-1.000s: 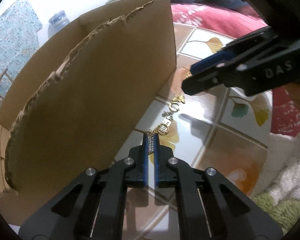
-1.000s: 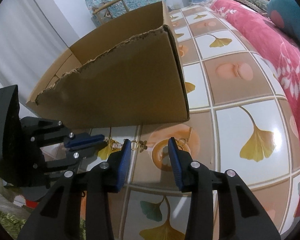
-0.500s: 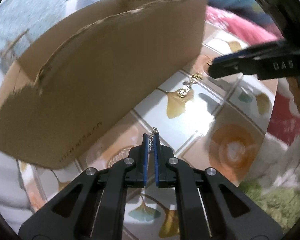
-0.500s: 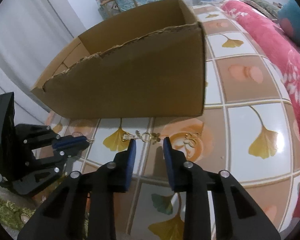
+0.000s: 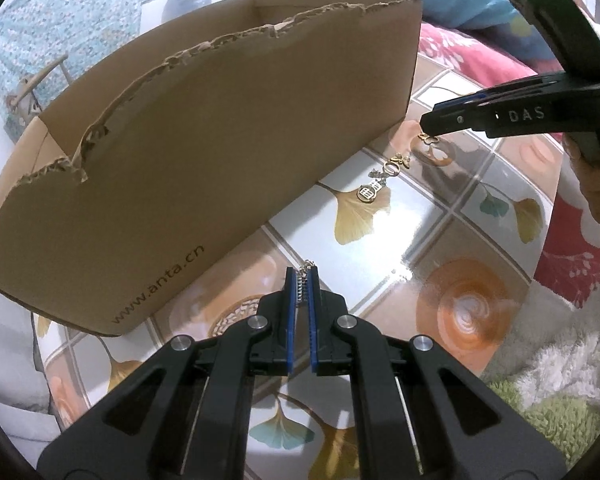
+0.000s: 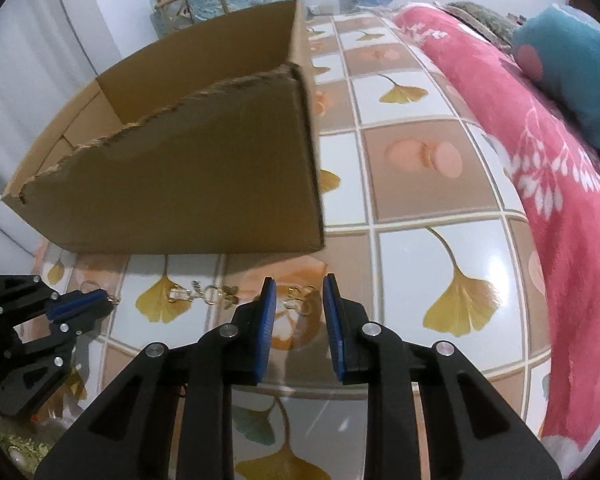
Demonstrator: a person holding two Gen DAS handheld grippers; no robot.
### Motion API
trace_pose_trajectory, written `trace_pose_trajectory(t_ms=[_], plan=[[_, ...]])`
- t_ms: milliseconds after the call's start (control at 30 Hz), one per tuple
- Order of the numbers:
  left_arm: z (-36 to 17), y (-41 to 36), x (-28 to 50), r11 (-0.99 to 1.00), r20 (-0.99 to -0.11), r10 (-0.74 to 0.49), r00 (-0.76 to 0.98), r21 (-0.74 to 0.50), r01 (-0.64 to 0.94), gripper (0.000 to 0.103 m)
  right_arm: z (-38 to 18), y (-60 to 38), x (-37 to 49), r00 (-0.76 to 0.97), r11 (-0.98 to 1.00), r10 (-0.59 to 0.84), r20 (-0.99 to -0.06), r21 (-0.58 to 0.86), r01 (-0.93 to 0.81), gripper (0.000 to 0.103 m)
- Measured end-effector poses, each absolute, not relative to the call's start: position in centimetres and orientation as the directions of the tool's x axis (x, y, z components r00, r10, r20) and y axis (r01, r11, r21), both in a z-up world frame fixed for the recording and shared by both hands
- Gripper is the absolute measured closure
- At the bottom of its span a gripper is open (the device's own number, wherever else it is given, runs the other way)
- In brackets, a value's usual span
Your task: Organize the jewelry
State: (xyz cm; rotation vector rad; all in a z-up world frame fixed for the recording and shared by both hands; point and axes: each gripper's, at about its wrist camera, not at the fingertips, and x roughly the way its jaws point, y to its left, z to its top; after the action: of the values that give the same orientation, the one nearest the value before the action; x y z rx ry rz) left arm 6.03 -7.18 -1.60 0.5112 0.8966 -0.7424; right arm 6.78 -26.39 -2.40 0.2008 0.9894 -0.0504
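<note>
My left gripper (image 5: 302, 276) is shut on a short silver chain piece (image 5: 305, 270) just above the tiled tabletop; in the right wrist view the left gripper (image 6: 104, 300) is at the far left. A gold charm chain (image 5: 380, 184) with a round pendant lies in front of the cardboard box (image 5: 220, 140). My right gripper (image 6: 298, 288) hovers with narrowed jaws on either side of a small gold earring (image 6: 300, 298); its pads do not press on it. From the left wrist view the right gripper (image 5: 432, 126) points down at that earring (image 5: 428, 140).
The torn-edged open box (image 6: 180, 192) stands close behind the jewelry. A pink flowered blanket (image 6: 540, 140) borders the table's right side, and a green shaggy rug (image 5: 560, 400) lies below the table edge. A hand (image 5: 596, 184) holds the right gripper.
My left gripper rolled and drew back from the gold charm chain, still gripping the silver piece. The right jaws narrowed and shifted right, from the charm chain's end to the earring.
</note>
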Motion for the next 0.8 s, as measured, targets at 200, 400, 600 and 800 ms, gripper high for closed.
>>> trace_pose_trajectory(t_ms=[200,400,600,800], plan=[[-1.8,-7.8,6.1,0.646,-0.838,-0.363,0.408,0.090,0.758,0.098,-2.8,-23.3,7.6,0.542,0.992,0.097,-0.835,0.125,0.016,0.079],[-1.8,-7.7,6.0,0.648,-0.837,-0.364,0.410,0.089,0.756,0.098,-2.9,-21.2,8.4,0.539,0.989,0.148,-0.829,0.124,-0.080,0.079],[-1.8,-7.4,6.1,0.645,-0.836,-0.369,0.407,0.084,0.759,0.098,-3.2,-19.9,8.2,0.517,0.988,0.150,-0.842,0.106,-0.114,0.079],[-1.7,-7.2,6.2,0.646,-0.835,-0.377,0.402,0.074,0.760,0.098,-3.2,-19.5,8.2,0.509,0.981,0.188,-0.840,0.140,-0.133,0.079]])
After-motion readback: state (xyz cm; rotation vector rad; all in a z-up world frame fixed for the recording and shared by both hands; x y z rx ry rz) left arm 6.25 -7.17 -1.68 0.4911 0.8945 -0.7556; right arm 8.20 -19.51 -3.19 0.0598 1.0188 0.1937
